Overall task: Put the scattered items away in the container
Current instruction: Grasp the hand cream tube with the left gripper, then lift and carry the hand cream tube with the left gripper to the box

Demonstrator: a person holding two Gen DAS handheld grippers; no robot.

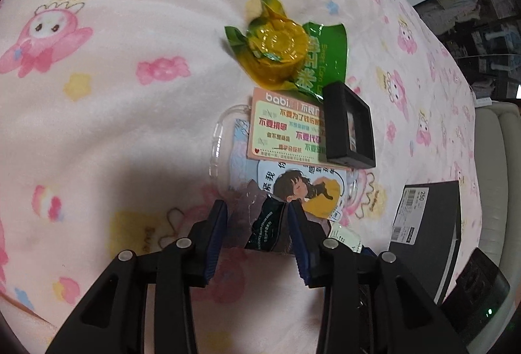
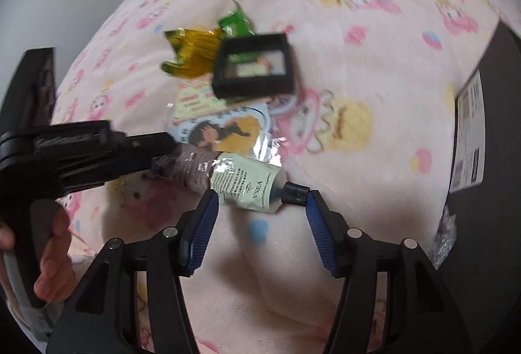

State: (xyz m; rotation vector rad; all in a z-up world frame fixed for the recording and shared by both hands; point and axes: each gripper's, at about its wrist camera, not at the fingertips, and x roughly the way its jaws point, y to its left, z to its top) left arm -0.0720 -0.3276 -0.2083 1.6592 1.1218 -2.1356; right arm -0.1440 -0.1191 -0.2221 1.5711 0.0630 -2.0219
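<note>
Nothing looks tidied yet: snack packet (image 1: 280,51), cards (image 1: 283,126) and black frame (image 1: 348,126) lie piled on the blanket (image 1: 114,93). The left gripper (image 1: 257,220) pinches a clear wrapper (image 1: 260,217); the right gripper (image 2: 260,207) gapes around the hand-cream tube (image 2: 250,184). The black box (image 1: 426,217) sits right.

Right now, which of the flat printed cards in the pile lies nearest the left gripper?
The cartoon-girl card, showing a girl in yellow. It lies just beyond the left gripper; the pink-edged card with green text sits farther off, partly under the black frame.
</note>
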